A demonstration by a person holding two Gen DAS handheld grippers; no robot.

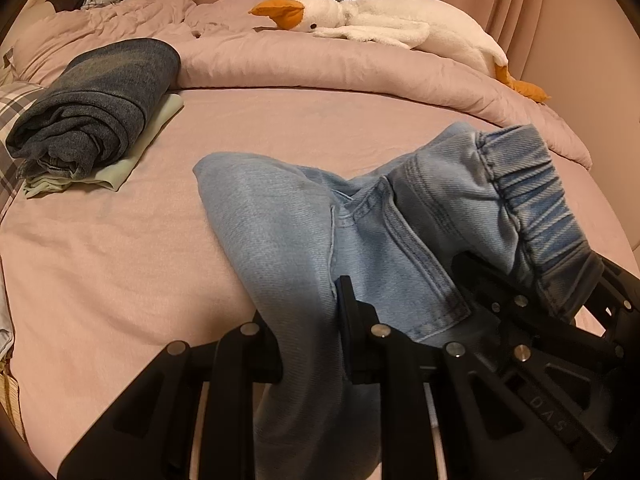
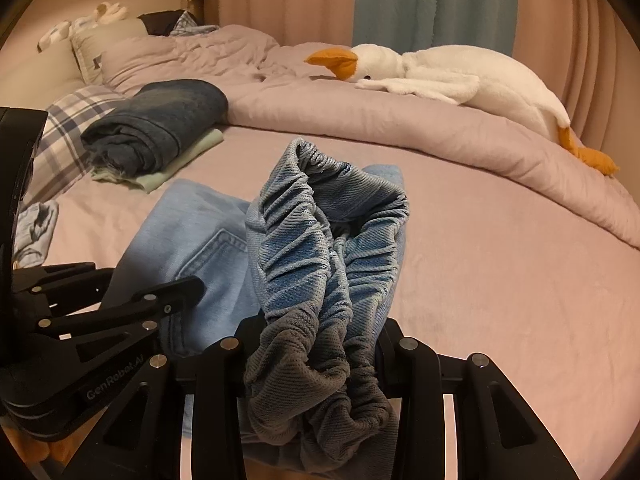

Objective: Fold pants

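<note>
Light-blue denim pants (image 1: 280, 224), twill-ribbed and soft, lie rumpled near the front of a smooth pink bed sheet (image 1: 100, 260), their ruched elastic waistband (image 2: 320, 248) lifted clear. The left gripper (image 1: 310, 344), black hard plastic with steel pins, is pinched tight on a fold of the denim and tilts downward. The right gripper (image 2: 316, 364) is clamped on the bunched waistband, jaws partly apart around the thick gather, also angled down. The pants' legs are hidden below both views. Far left sits a folded dark denim stack (image 1: 100, 108); far right, a fuzzy white plush goose (image 1: 384, 24).
</note>
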